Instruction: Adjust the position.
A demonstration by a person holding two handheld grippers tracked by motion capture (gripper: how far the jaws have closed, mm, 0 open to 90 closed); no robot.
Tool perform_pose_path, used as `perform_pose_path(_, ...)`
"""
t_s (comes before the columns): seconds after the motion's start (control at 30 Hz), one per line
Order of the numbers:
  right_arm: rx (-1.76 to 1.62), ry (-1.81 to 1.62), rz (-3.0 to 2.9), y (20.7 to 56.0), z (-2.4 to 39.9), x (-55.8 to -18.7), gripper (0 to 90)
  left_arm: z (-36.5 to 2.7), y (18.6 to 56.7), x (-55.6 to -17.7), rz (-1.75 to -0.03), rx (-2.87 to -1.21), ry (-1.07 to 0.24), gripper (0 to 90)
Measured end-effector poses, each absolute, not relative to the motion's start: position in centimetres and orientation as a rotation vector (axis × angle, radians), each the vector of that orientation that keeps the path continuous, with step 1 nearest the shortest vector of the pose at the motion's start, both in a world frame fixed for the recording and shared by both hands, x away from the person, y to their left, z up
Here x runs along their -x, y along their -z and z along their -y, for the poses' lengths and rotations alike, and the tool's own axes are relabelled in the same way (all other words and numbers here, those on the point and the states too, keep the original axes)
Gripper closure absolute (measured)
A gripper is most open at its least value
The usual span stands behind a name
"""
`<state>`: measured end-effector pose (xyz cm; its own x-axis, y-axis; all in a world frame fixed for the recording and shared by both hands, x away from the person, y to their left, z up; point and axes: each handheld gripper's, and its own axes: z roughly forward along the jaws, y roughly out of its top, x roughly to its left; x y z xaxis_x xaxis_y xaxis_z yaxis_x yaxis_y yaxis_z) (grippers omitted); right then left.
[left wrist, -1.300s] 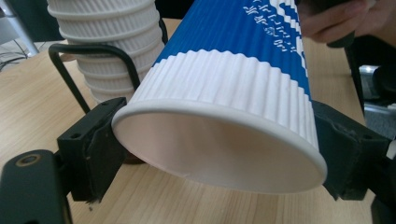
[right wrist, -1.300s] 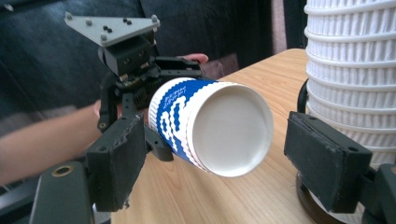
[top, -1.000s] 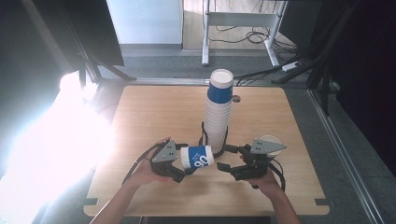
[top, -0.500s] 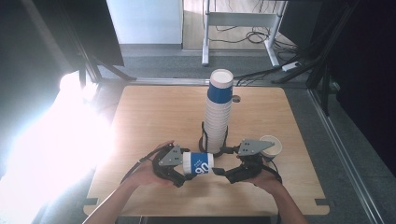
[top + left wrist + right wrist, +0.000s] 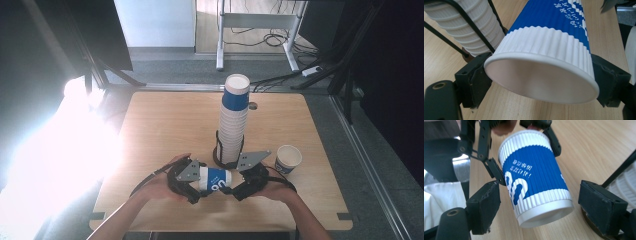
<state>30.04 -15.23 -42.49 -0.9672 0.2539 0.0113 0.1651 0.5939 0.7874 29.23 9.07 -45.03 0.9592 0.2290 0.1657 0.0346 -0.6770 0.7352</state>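
A blue-and-white ribbed paper cup (image 5: 216,180) lies on its side just above the table's front part. My left gripper (image 5: 202,182) is shut on its rim end. In the left gripper view the cup (image 5: 554,30) sits with its open mouth toward the camera, and both pads of the left gripper (image 5: 542,82) press on its sides. My right gripper (image 5: 233,189) faces it from the right. In the right gripper view the cup (image 5: 534,175) has its base between the right gripper (image 5: 542,206), whose jaws have just been opening; a gap shows beside the right pad (image 5: 601,205).
A tall stack of ribbed cups (image 5: 234,117), the top one blue, stands in a black wire holder (image 5: 220,152) at mid-table just behind the grippers. One single cup (image 5: 288,159) stands upright to the right. The wooden table (image 5: 165,125) has bare room at left and back.
My right gripper has moved left, away from the upright single cup, up to the base of the lying cup. The left gripper and its cup have hardly shifted.
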Motion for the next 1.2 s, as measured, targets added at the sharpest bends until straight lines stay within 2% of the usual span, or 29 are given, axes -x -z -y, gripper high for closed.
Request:
perform_pose_path(0.53,-0.304,-1.19,-2.826,43.8,14.4,-30.3,18.2,-8.2,45.0,-29.0,-0.142,-2.336,-0.308,13.4)
perform_pose_path(0.83,-0.26,-1.118,-2.865,44.6,13.9,-30.3,25.8,-7.7,44.8,-29.0,-0.104,-2.34,-0.297,13.4)
perform_pose_path(1.2,-0.258,-1.165,-2.834,44.6,14.3,-30.4,26.5,-7.8,44.8,-29.1,-0.129,-2.317,-0.311,9.9)
